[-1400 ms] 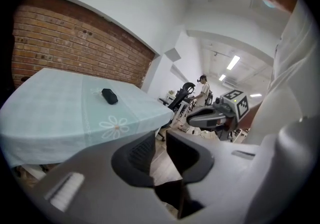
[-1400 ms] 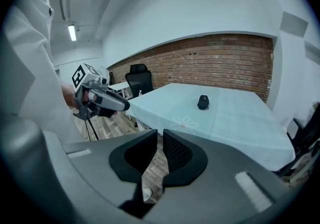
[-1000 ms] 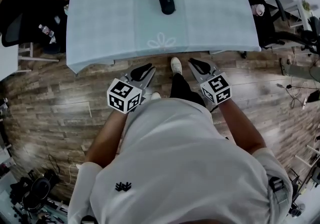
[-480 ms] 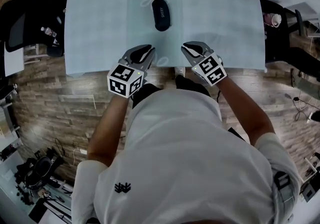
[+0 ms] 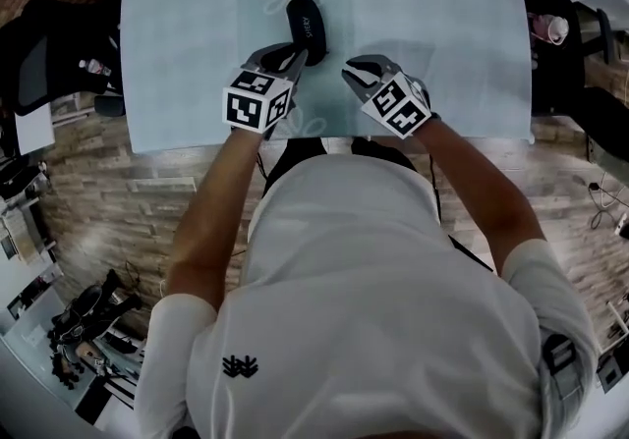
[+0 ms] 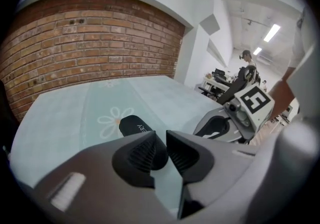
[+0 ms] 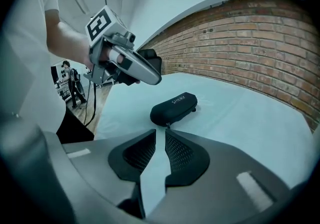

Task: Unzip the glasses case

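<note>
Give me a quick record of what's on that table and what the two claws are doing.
Surface: table under a pale blue tablecloth with daisy prints
Object: black glasses case, lying flat, looks zipped shut
Left claw: jaws nearly together, nothing held, close beside the case's near end; contact unclear
Right claw: jaws nearly together, nothing held, apart from the case
Holder: a person, one claw in each hand

Left gripper (image 5: pixel 288 57) and right gripper (image 5: pixel 356 70) have advanced over the table (image 5: pixel 442 34) toward the glasses case (image 5: pixel 307 20).
</note>
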`<state>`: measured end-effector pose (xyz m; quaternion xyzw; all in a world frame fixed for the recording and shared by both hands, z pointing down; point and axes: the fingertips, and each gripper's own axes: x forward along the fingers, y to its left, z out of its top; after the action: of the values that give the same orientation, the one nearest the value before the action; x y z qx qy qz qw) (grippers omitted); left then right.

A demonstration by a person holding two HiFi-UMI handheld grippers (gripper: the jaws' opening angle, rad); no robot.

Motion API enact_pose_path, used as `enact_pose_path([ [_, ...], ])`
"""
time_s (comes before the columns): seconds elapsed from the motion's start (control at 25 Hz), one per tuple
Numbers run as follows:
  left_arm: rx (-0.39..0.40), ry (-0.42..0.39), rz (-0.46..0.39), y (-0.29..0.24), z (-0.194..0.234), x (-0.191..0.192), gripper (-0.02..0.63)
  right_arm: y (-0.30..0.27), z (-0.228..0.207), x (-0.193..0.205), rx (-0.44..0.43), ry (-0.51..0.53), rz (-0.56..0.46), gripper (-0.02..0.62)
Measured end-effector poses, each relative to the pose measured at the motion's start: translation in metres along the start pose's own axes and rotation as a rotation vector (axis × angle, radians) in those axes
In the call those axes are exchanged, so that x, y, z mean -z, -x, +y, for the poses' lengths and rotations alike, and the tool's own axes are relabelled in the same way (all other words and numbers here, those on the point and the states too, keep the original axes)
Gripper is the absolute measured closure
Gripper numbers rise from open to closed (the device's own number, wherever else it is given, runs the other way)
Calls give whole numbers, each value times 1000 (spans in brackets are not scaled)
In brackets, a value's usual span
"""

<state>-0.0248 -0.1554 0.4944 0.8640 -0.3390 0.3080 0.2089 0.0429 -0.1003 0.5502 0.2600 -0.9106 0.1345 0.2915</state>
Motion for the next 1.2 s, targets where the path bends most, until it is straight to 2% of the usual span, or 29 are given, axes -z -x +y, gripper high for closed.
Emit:
enact_pose_path([
  [0.32, 11, -83, 95, -50, 25, -2, 520, -24, -8, 0, 4, 25, 42, 552],
  [0.56, 18, -146, 146, -62, 33, 10, 520, -38, -18, -1, 19, 45, 63, 552],
  [0.88, 25, -187, 147, -66, 33, 13, 520, -56, -19, 3, -10, 160, 116, 540],
  [1.2, 35, -169, 132, -65, 34, 14, 520, -71, -16, 9, -35, 281, 204, 534],
])
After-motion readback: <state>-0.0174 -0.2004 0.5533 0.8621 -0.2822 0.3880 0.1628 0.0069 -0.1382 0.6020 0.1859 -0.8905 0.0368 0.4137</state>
